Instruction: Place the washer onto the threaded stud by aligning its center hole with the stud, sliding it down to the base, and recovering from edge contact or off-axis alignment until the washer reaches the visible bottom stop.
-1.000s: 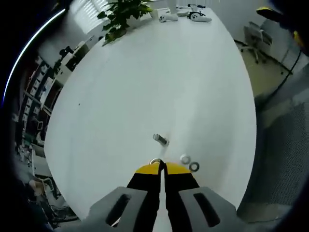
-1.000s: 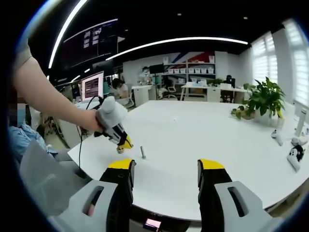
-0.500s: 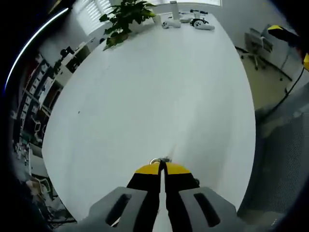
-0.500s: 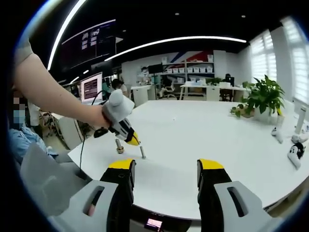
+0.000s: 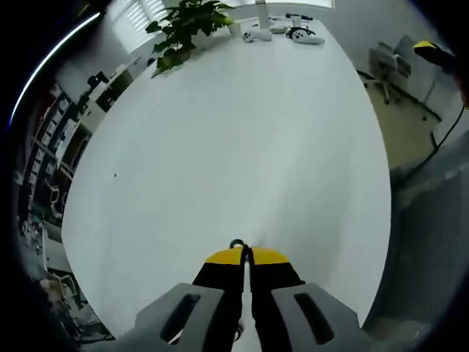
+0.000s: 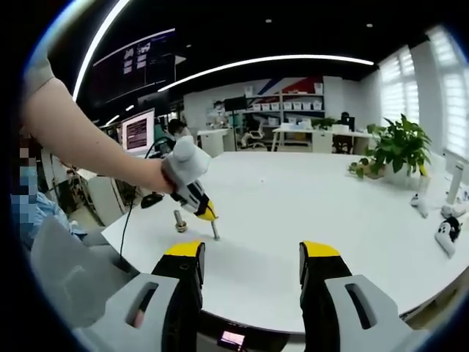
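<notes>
At the bottom centre of the left gripper view, the left gripper (image 5: 245, 253) has its yellow-tipped jaws pressed together on a thin metal ring, the washer (image 5: 237, 243), whose rim pokes out above the tips. Beyond it the white table (image 5: 242, 132) runs toward the top of the frame, where a plant (image 5: 179, 26) sits at upper left and white controllers (image 5: 293, 33) lie at upper centre. A chair (image 5: 385, 62) stands off the table's edge at upper right. No writing can be read in this view.

Left of centre in the right gripper view, a hand (image 6: 157, 176) holds the left gripper (image 6: 207, 215) tilted down, its yellow tip just above the top of the stud (image 6: 215, 231), which stands upright on the table (image 6: 293, 213). Whether the washer touches the stud cannot be told at this size. A second short metal post with a wider base, a bolt (image 6: 179, 221), stands just left of the stud. The right gripper (image 6: 251, 253) hangs at the bottom of the frame with its jaws wide apart and nothing between them.

This view also takes in the office behind: a lit monitor (image 6: 139, 130) at left, a dark wall screen (image 6: 139, 66) at upper left whose text is too small to read, shelves, and the plant (image 6: 399, 150) at right.
</notes>
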